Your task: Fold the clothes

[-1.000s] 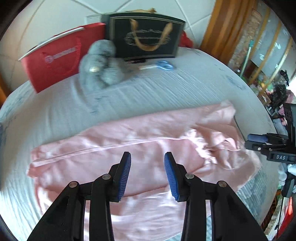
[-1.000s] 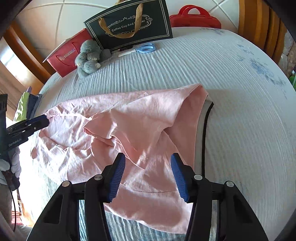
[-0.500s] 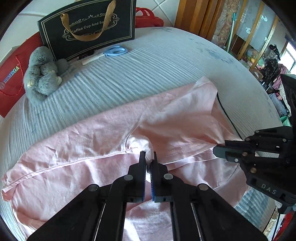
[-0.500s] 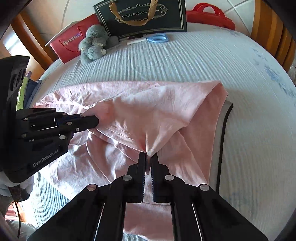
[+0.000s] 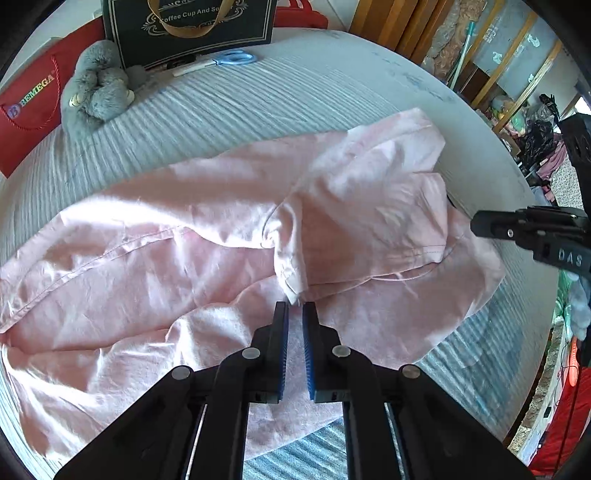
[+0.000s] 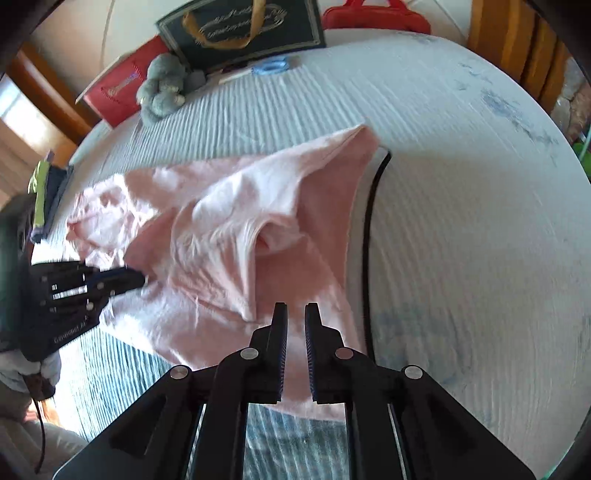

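Note:
A pink garment (image 5: 229, 236) lies rumpled across a light blue striped bed; it also shows in the right wrist view (image 6: 236, 236). My left gripper (image 5: 294, 308) hovers just behind a folded pink flap (image 5: 295, 273), its blue-padded jaws slightly apart with nothing between them. My right gripper (image 6: 295, 310) sits over the garment's near edge, jaws also slightly apart and empty. The right gripper also shows at the right in the left wrist view (image 5: 480, 223). The left gripper also shows at the left in the right wrist view (image 6: 138, 278).
At the bed's far end stand a dark gift bag (image 5: 192, 26), a red bag (image 5: 29, 107), a grey plush toy (image 5: 98, 88) and blue scissors (image 5: 225, 61). A dark strap (image 6: 369, 236) edges the garment's right side. Furniture and clutter (image 5: 535, 133) lie beyond the bed's right edge.
Both grippers were shut on pink cloth half a second ago. Now both have opened a little and let the cloth go; the flap has dropped onto the garment. The right wrist view has pulled back.

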A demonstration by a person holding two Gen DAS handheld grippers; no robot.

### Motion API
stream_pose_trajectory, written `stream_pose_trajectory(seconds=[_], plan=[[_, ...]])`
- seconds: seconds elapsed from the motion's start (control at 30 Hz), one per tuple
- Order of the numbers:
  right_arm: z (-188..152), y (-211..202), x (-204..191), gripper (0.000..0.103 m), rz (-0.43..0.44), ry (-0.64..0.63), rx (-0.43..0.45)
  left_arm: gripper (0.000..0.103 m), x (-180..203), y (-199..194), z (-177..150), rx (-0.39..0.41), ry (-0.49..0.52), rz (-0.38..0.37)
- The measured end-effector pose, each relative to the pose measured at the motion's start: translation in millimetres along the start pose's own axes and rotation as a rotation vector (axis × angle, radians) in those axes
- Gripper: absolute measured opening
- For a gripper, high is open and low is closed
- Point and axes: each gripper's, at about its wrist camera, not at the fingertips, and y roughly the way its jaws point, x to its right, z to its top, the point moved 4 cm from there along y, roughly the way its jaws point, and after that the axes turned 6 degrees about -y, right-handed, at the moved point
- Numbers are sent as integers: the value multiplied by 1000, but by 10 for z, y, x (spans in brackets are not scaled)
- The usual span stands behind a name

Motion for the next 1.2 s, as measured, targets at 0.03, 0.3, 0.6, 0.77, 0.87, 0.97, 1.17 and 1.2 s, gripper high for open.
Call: stream_pose_trajectory(seconds=[0.03,0.3,0.6,0.77,0.87,0.97,1.17,1.2], plan=[[98,-41,62,36,1,35,35,18,-16,-68,60,26,-7,-3],[736,144,312,36,63,187,114,30,293,71,438,77,32,-54],[757,465,682,17,-387,46,-2,35,475,456,226,19,109,-24],[664,194,142,19,9,-7,115,38,400,401,235,15,57,-71],[552,295,101,19,-24,-23,68,38,275,271,222,36,32,-59],[439,402,76,14,-70,-37,19,38,25,129,180,48,3,-9],[238,450,72,15,-141,-52,-41,39,-1206,-239,63,92,-181,190],[222,376,58,16,-125,-56,-21,40,-1470,-318,51,100,-227,230]])
